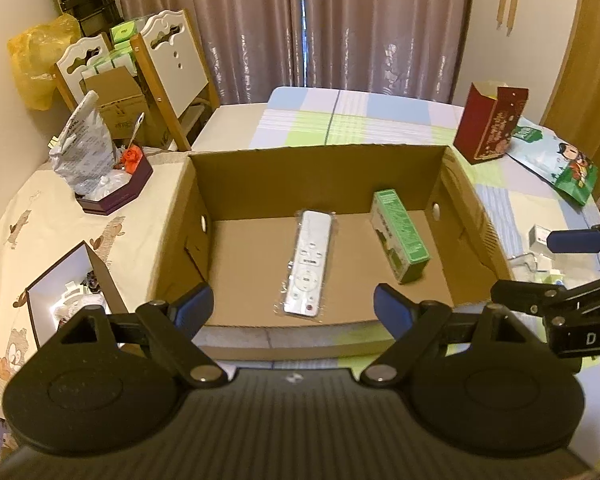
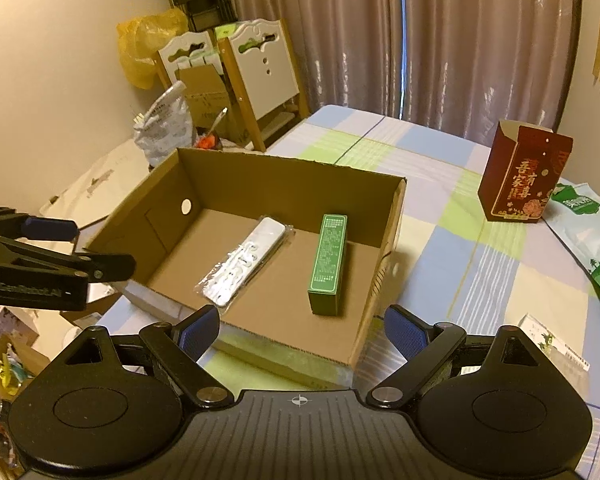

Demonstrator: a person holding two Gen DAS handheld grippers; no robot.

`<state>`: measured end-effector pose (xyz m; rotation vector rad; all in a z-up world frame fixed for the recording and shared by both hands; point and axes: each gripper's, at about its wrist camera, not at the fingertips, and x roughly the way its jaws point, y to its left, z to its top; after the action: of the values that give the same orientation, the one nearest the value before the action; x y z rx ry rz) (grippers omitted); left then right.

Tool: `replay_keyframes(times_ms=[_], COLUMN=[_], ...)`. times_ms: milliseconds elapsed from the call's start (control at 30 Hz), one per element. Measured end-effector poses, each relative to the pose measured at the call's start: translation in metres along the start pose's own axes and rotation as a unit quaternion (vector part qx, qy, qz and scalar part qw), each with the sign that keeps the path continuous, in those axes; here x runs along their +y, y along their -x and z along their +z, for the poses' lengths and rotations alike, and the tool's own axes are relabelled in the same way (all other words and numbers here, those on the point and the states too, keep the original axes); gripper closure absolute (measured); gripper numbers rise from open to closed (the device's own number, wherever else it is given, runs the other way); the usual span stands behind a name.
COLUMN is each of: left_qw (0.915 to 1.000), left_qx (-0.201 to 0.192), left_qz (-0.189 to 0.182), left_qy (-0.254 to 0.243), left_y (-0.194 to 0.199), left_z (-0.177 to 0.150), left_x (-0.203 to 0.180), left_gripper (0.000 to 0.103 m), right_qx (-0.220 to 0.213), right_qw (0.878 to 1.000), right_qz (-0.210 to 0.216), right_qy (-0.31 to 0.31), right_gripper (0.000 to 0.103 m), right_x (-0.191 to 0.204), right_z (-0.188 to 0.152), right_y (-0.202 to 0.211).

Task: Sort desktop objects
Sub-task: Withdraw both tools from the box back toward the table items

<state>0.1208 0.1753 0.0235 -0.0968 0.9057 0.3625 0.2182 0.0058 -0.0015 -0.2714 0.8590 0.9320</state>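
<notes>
An open cardboard box (image 1: 320, 172) (image 2: 292, 176) sits on the checked tablecloth. Inside it lie a white remote in clear wrap (image 1: 308, 264) (image 2: 244, 266) and a green carton (image 1: 400, 236) (image 2: 329, 262). My left gripper (image 1: 294, 308) is open and empty, just above the box's near edge. My right gripper (image 2: 302, 332) is open and empty, over the box's near right corner. Each gripper shows at the edge of the other's view: the right one in the left wrist view (image 1: 572, 272) and the left one in the right wrist view (image 2: 52, 248).
A red paper carton (image 1: 492, 120) (image 2: 520, 176) stands at the right of the table, with a green and white bag (image 1: 560, 160) (image 2: 592, 232) beside it. Small white packets (image 1: 540, 240) (image 2: 552, 344) lie right of the box. A purple tray with a foil bag (image 1: 100, 176) and chairs (image 1: 168, 76) are on the left.
</notes>
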Motion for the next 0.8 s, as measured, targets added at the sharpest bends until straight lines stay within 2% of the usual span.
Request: replay_keyframes(times_ms=[300,800], left_qw=[1.0,0.9985], left_qx=[-0.007,-0.001], left_qz=[-0.002,-0.048], left_qy=[-0.002,-0.025], left_y=[0.011,0.015], left_z=[-0.01,-0.044], left_x=[-0.022,-0.078], left_gripper=[0.018,0.018], right_qx=[-0.01,-0.021], right_qw=[1.0,0.999], right_qz=[0.002,-0.017], right_qy=[-0.009,-0.045], right_gripper=[0.011,0.011], right_x=[-0.015,-0.072], right_z=[-0.019,-0.072], right_y=[0.025,0.073])
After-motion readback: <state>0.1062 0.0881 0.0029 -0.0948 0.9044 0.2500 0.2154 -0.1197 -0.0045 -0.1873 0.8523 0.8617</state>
